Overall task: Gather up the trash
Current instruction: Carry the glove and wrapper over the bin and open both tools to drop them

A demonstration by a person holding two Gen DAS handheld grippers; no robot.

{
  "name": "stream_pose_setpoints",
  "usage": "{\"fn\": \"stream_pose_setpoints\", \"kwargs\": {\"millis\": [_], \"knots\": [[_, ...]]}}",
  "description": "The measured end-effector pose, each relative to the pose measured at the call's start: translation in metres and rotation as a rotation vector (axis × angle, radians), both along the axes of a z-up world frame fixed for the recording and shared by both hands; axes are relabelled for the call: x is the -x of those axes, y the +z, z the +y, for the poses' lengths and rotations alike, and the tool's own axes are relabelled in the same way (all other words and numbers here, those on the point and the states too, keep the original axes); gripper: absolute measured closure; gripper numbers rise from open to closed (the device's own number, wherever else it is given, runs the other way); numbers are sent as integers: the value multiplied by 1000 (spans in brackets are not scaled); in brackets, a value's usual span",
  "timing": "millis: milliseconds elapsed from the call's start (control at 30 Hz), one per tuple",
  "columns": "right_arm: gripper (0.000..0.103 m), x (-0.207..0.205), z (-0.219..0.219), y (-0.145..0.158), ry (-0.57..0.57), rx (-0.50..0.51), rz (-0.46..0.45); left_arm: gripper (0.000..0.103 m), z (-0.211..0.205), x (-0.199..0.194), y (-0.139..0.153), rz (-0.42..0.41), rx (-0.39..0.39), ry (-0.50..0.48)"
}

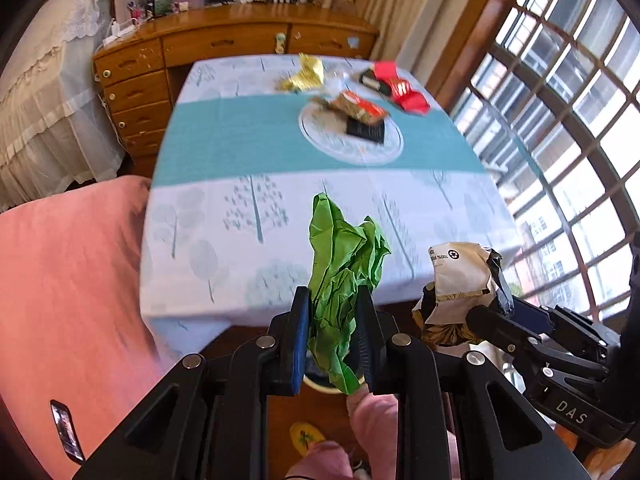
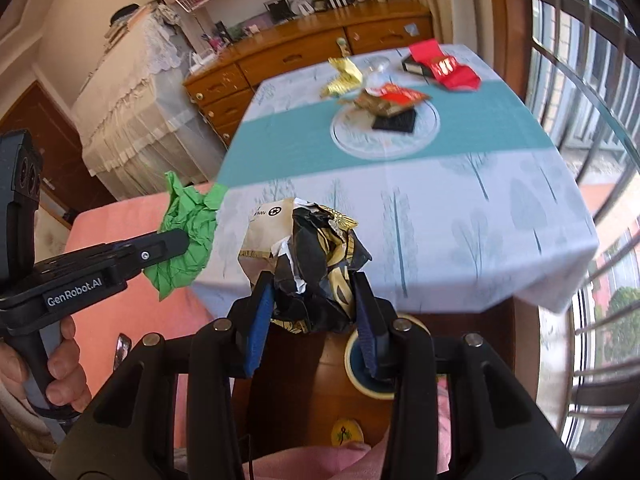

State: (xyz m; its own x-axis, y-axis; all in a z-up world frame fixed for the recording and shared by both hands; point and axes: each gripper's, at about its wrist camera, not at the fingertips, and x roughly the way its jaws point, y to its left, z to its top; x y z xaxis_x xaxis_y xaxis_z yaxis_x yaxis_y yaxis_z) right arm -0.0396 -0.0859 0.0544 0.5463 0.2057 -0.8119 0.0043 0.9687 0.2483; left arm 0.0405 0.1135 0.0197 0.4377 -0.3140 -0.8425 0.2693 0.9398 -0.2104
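2 grippers show in the left wrist view. the left gripper (image 1: 333, 334) is clamped on a crumpled green paper (image 1: 342, 276), held off the near edge of the table (image 1: 240, 128). the right gripper (image 1: 486, 320), at the right, pinches a cream and black wrapper (image 1: 464, 276). further back on the tablecloth lie a yellow wrapper (image 1: 304, 74), a red packet (image 1: 400, 86) and a brown wrapper (image 1: 352, 108) on a glass plate (image 1: 320, 136).

in the right wrist view, the right gripper (image 2: 314, 312) grips the cream and black wrapper (image 2: 316, 256) above the floor, near a round bin (image 2: 360, 384). the left gripper (image 2: 182, 242) holds the green paper (image 2: 186, 232) at the left, a hand (image 2: 60, 368) on its handle.
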Motion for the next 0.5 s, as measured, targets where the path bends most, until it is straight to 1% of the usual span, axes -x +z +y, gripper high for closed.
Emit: {"fn": "stream_pose_setpoints", "kwargs": {"millis": [100,233,333,400,500], "knots": [[68,19,1,-17,-17,13,45,82,-10,15,-26,39,-4,-29],[68,34,-5,-53,-42,23,119,82,-30,28,-73,97,-21,-63],[68,42,-10,-96,-63,16,193,82,-48,31,-116,146,-46,-85],[68,43,-16,-128,-74,19,235,82,-57,35,-153,178,-69,-96],[68,45,-27,-186,-104,6,301,82,-68,30,-206,218,-104,-96]]}}
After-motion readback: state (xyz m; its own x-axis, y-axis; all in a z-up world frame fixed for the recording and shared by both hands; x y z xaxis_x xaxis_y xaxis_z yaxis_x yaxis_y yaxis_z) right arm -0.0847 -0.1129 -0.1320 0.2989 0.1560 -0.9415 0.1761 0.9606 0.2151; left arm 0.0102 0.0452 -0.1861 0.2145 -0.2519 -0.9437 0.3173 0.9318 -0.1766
